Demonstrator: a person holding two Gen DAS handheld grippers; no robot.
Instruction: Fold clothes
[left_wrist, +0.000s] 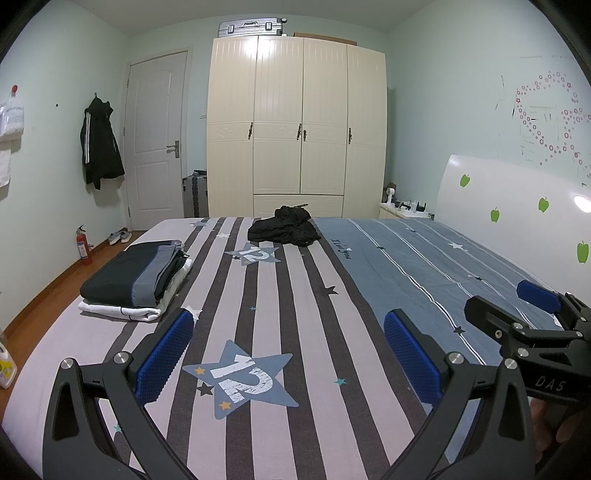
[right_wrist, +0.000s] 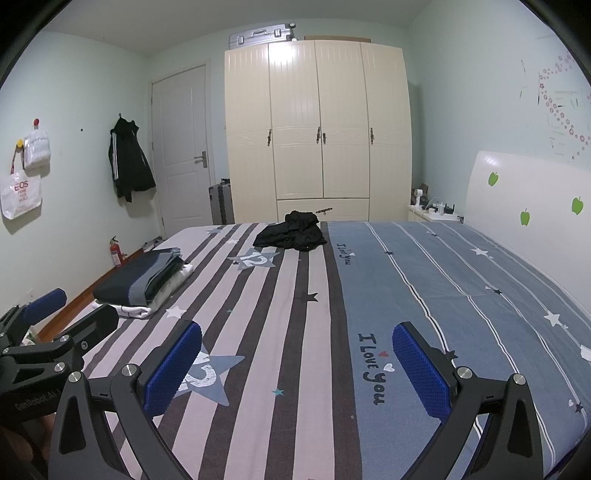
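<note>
A crumpled black garment (left_wrist: 282, 226) lies at the far edge of the bed, also in the right wrist view (right_wrist: 291, 232). A stack of folded clothes (left_wrist: 136, 280), dark on top and white at the bottom, sits on the bed's left side, also in the right wrist view (right_wrist: 144, 284). My left gripper (left_wrist: 288, 354) is open and empty above the striped sheet, near the front. My right gripper (right_wrist: 297, 363) is open and empty beside it; it shows at the right of the left wrist view (left_wrist: 517, 306).
The bed (left_wrist: 369, 280) has a striped and blue sheet and a white headboard (left_wrist: 517, 206) on the right. A cream wardrobe (left_wrist: 295, 125) stands behind. A fire extinguisher (left_wrist: 84, 245) and shoes are on the floor at left. A black jacket (left_wrist: 99, 144) hangs by the door.
</note>
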